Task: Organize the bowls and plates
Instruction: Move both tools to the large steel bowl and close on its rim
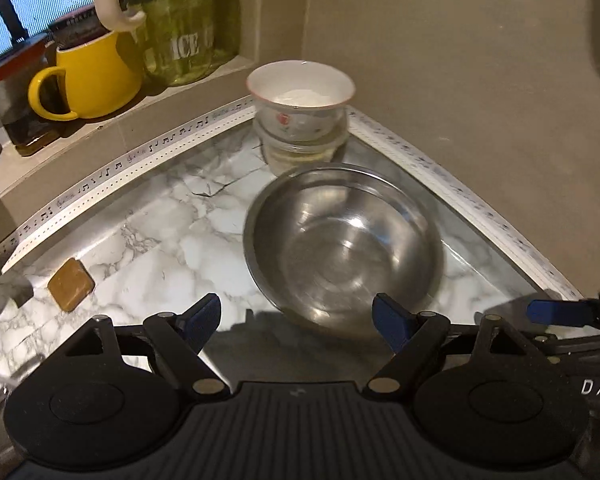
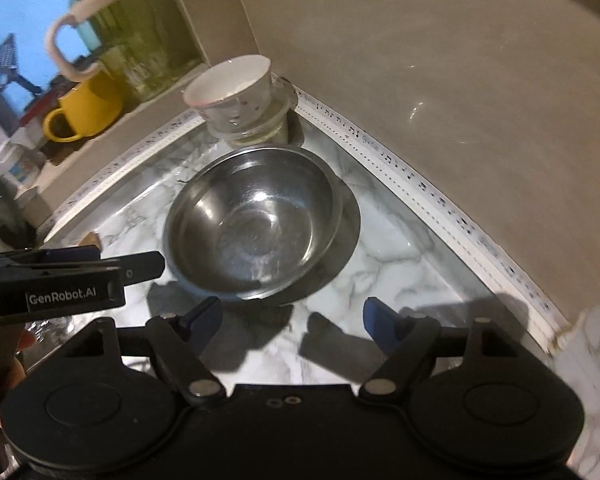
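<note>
A steel bowl (image 1: 344, 248) (image 2: 252, 220) stands on the marble-patterned counter (image 1: 160, 240) in a corner; in the right wrist view it rests on a flat steel plate (image 2: 350, 232). Behind it a white bowl with a red rim (image 1: 300, 96) (image 2: 232, 92) is nested in a clear glass bowl (image 1: 300, 150) (image 2: 260, 130). My left gripper (image 1: 296, 308) is open just in front of the steel bowl's near rim, with nothing held. My right gripper (image 2: 292, 308) is open over bare counter, short of the bowl. Each gripper shows at the edge of the other's view (image 1: 560, 312) (image 2: 100, 260).
Beige walls close the corner behind and to the right, with a white trim strip (image 1: 460, 196) printed with music notes along the counter edge. A ledge at left holds a yellow mug (image 1: 96, 76) and a green glass jar (image 1: 180, 40). A small brown square pad (image 1: 71, 284) lies at left.
</note>
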Tool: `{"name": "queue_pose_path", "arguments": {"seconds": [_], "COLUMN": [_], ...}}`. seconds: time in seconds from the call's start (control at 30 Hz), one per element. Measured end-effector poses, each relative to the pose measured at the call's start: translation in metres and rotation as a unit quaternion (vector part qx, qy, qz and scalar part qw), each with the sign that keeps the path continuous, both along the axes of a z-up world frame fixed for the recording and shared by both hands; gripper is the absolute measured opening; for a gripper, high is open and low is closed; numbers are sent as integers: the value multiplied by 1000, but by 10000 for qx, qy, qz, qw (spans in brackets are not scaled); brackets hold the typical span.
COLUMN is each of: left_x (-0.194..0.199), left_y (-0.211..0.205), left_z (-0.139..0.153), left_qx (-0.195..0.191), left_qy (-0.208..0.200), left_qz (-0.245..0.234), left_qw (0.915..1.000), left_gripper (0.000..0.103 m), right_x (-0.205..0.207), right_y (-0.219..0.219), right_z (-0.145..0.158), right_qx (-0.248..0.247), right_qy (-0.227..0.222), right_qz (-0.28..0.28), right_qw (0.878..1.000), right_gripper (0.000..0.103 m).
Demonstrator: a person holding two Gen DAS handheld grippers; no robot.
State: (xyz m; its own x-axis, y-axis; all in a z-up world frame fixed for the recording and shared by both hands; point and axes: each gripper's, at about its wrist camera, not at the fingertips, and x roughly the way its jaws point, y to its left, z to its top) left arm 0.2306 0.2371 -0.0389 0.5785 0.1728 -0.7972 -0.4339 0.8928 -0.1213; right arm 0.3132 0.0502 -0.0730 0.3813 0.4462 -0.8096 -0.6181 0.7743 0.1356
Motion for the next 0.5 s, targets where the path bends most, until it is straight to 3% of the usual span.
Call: {"name": "queue_pose_path", "arguments": {"seconds": [0.17, 0.43, 0.5], "left_x": [23, 50, 54], "left_y": [27, 48, 52], "left_z": [-16, -39, -44], "left_qx": [-490, -659, -664], "left_qy": [59, 224, 268], "left_qz": [155, 395, 410], "left_qw": [9987, 9968, 9966], "left_gripper": [83, 82, 77], "right_x": [26, 53, 56], "right_y": [22, 44, 46], "right_z": [-17, -39, -43], "right_qx": [-140, -255, -276], "right_qy": [226, 484, 526], "right_qz": [-182, -390, -406], "right_qw": [9995, 9977, 9974], "right_gripper": [72, 60, 57]}}
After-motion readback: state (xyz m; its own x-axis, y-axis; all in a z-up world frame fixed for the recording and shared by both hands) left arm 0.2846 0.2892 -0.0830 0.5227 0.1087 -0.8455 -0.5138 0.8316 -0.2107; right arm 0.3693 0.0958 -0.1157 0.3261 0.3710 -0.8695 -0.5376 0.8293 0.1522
